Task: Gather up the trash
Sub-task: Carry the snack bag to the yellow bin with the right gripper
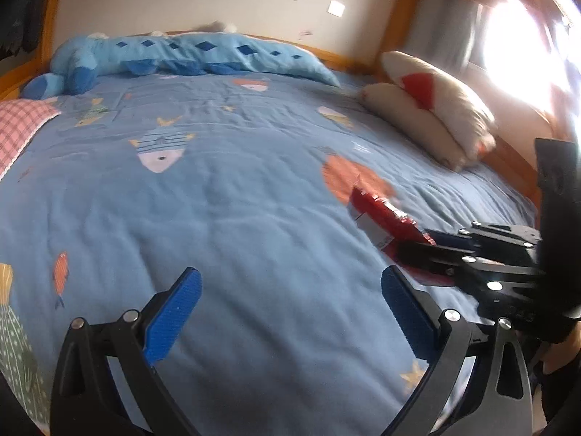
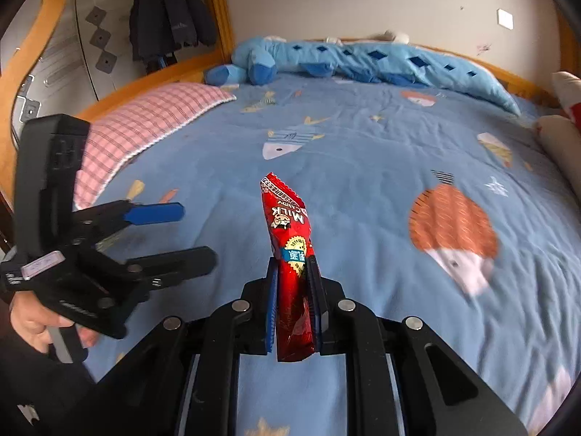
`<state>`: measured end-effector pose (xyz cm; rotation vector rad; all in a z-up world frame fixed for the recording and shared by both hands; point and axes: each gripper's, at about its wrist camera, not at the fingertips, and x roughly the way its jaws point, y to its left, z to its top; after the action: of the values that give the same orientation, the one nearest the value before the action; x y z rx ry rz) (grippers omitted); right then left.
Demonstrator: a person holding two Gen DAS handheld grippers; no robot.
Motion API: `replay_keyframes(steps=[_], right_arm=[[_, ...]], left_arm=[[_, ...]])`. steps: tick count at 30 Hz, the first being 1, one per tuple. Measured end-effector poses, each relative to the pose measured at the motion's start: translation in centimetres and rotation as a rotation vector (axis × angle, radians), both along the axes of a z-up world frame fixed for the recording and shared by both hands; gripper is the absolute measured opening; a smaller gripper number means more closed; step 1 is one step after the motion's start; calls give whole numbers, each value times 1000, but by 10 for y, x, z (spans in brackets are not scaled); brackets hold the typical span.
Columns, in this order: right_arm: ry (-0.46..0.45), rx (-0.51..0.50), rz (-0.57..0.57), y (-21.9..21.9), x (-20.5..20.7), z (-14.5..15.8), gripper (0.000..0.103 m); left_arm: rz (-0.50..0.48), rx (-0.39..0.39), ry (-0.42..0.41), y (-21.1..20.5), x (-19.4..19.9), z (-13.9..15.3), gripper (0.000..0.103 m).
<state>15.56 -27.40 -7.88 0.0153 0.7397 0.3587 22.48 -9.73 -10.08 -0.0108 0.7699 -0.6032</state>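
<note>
The right tongs are clamped on a red milk candy wrapper, gripping its lower half between the blue pads, so the pickup of this piece of trash looks done. What remains, as far as can be judged, is carrying it to a bin or bag, and none shows in either view. The wrapper is held above the bed, over the near part of the blue fish-print quilt and well clear of the pink checked pillow at the left edge. Its long axis runs away from the right wrist camera, the crimped end pointing toward the far side of the bed, where the blue plush toy lies. The left tongs are spread wide and hold nothing. No other trash is visible on the quilt.
</note>
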Motion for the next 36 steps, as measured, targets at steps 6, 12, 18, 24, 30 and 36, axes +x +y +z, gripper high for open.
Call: replay_keyframes(steps=[6, 12, 18, 24, 30, 36], right_arm=[[-31, 54, -61, -22, -68, 18, 15], [-62, 47, -129, -40, -132, 29, 15], [-86, 16, -241, -61, -200, 31, 15], [-77, 68, -363, -89, -257, 25, 15], [-81, 103, -478, -114, -308, 19, 15], [-68, 96, -589, -133, -359, 11, 15]], left_arm=[[-69, -3, -16, -21, -46, 9, 99], [-160, -1, -37, -45, -91, 17, 99], [-274, -12, -47, -76, -138, 23, 99], [-414, -14, -51, -121, -184, 22, 99], [-546, -8, -46, -164, -227, 18, 99], [-654, 4, -23, -200, -263, 9, 99]])
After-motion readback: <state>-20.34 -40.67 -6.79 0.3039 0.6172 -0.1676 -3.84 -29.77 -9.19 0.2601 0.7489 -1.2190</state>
